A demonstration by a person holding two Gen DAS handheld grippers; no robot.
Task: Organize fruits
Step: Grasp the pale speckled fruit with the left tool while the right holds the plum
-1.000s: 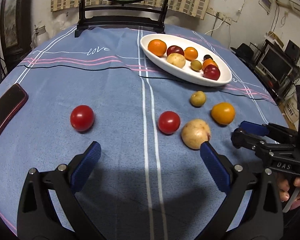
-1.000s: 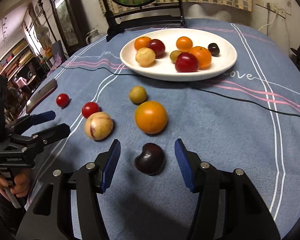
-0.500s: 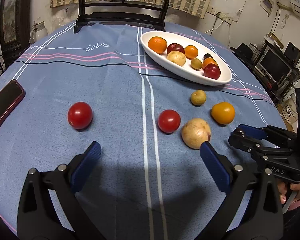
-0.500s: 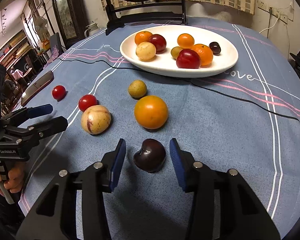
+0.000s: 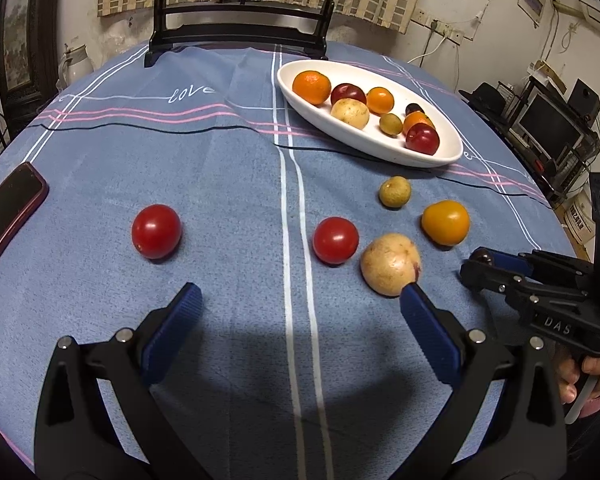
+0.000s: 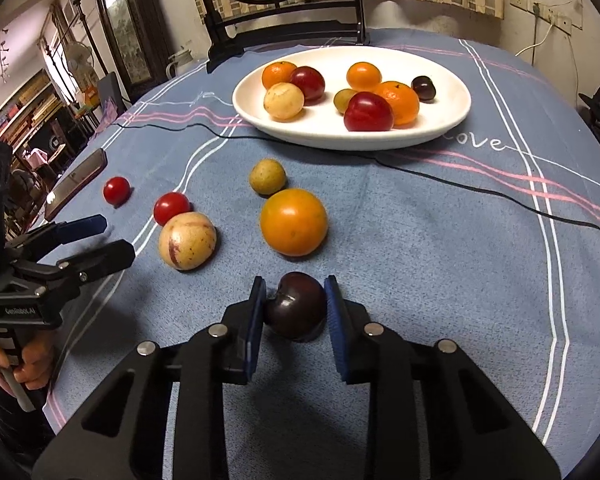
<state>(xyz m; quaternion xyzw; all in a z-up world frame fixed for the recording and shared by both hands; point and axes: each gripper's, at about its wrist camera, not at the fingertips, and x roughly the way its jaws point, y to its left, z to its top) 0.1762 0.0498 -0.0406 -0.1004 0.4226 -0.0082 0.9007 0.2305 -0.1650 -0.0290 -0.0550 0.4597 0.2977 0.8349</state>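
My right gripper [image 6: 295, 304] is shut on a dark plum [image 6: 296, 306] that rests on the blue tablecloth; it also shows in the left wrist view [image 5: 485, 263]. My left gripper [image 5: 296, 312] is open and empty, low over the cloth. Ahead of it lie two red tomatoes [image 5: 156, 231] [image 5: 335, 239], a pale melon-like fruit [image 5: 390, 263], an orange tomato [image 5: 445, 222] and a small yellow-green fruit [image 5: 395, 191]. A white oval plate [image 6: 440, 128] at the back holds several fruits.
A dark phone [image 5: 8, 208] lies at the table's left edge. A black mirror stand [image 5: 240, 36] stands at the far edge. A thin black cable [image 6: 480, 190] runs across the cloth in front of the plate.
My right gripper has moved forward around the dark plum and closed its jaws on it. My left gripper has stayed open and almost still.
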